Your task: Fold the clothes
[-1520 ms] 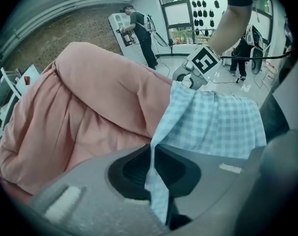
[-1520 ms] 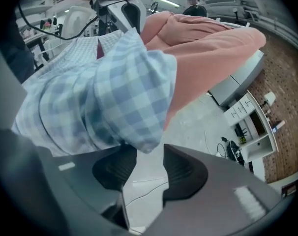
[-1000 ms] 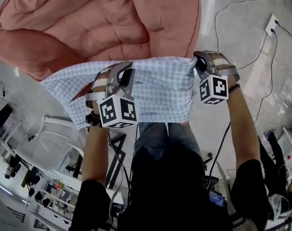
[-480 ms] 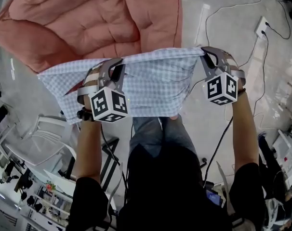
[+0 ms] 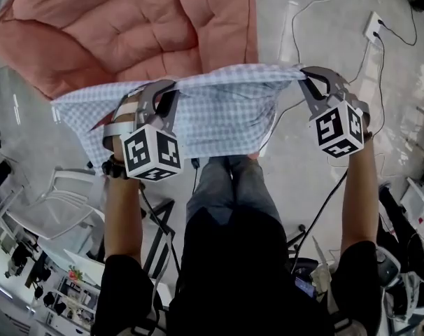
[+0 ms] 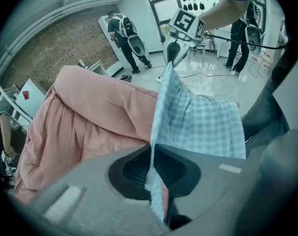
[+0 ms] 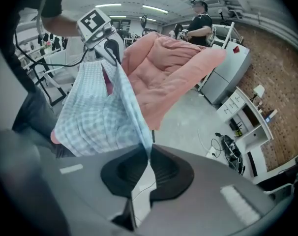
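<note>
Above the pink quilt [image 5: 142, 26], both grippers are holding the blue checked garment [image 5: 219, 114] up by its top edge. Left gripper [image 5: 158, 93]: its fingers [image 6: 134, 168] are clenching a pinch of the checked cloth. Right gripper [image 5: 308, 79]: its fingers [image 7: 168, 173] are biting the other end of the same edge.

Change over the last second: both hands are rising, the right more than the left, and the right is drifting outward. The edge between them is now running nearly straight, where it was bunched a moment ago.

The garment is hanging in front of the person's legs, its lower hem loose, with a tail trailing out past the left gripper.

Reading: this is looking like the lift-and-spread before laying down, and no fold is being made yet. The cloth probably needs setting flat next, with both pinches kept even.
</note>
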Motion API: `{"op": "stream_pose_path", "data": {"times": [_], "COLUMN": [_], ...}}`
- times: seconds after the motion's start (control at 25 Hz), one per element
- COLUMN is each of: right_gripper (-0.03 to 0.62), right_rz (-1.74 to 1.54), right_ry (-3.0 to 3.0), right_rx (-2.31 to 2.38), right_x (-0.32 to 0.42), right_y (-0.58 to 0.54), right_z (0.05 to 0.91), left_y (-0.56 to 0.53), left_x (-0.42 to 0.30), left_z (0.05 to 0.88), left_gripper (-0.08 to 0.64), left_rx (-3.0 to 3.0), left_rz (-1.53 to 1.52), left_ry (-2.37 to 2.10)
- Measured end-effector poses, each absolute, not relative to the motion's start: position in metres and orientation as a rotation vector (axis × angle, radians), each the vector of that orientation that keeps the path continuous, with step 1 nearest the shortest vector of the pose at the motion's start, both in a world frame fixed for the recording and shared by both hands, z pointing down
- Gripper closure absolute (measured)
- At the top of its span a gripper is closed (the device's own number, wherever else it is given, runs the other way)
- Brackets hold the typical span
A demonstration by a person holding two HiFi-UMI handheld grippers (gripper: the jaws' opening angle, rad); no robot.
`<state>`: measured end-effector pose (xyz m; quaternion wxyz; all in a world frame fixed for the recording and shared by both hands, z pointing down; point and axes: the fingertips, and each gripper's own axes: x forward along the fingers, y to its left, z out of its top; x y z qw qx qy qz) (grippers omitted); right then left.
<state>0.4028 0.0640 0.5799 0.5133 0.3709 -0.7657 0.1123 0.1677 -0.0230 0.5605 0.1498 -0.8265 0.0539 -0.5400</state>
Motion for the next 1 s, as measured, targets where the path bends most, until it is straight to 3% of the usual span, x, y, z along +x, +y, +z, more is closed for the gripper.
{"op": "stream_pose_path", "data": {"times": [0.6,1.0], "right_gripper": [0.574,0.574], "right_rz": [0.175,0.227], "right_ry": [-1.729,-1.684], "right_rx": [1.091,1.134], "right_x": [0.368,0.334], "right_y": [0.160,0.215], "right_z": [0.568,0.629], "left_y": [0.085,0.153], "left_x": [0.123,0.088], "left_z": [0.545,0.574], "left_gripper": [0.537,0.537], "left_rx": [-2.438,-2.426], "left_rz": [-1.515,-1.588], "left_ry": [0.041,-0.045]}}
